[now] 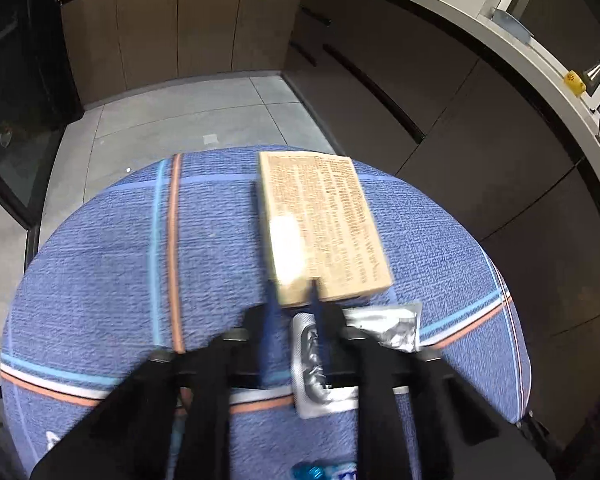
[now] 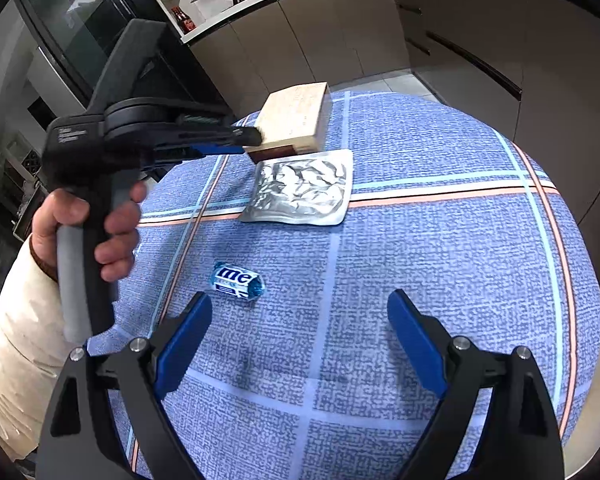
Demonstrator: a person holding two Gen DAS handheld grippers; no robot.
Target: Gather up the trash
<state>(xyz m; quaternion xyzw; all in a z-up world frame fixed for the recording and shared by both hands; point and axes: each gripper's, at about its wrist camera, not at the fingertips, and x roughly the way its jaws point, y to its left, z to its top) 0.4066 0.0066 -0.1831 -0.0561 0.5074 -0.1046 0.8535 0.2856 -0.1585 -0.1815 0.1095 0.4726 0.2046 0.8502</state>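
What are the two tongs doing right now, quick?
Left tongs: closed on the near end of the box, lifting it off the table.
Right tongs: open, holding nothing, above the candy wrapper.

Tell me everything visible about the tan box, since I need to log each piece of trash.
The tan box is a flat rectangular carton, cardboard by its look, pale tan with dense dark print on one broad face and a dark red-brown band at its near end. The left gripper is shut on that near end, holding the box over the far part of the blue plaid tablecloth. Beside its near end lies a crumpled silver foil pouch; whether they touch is unclear.
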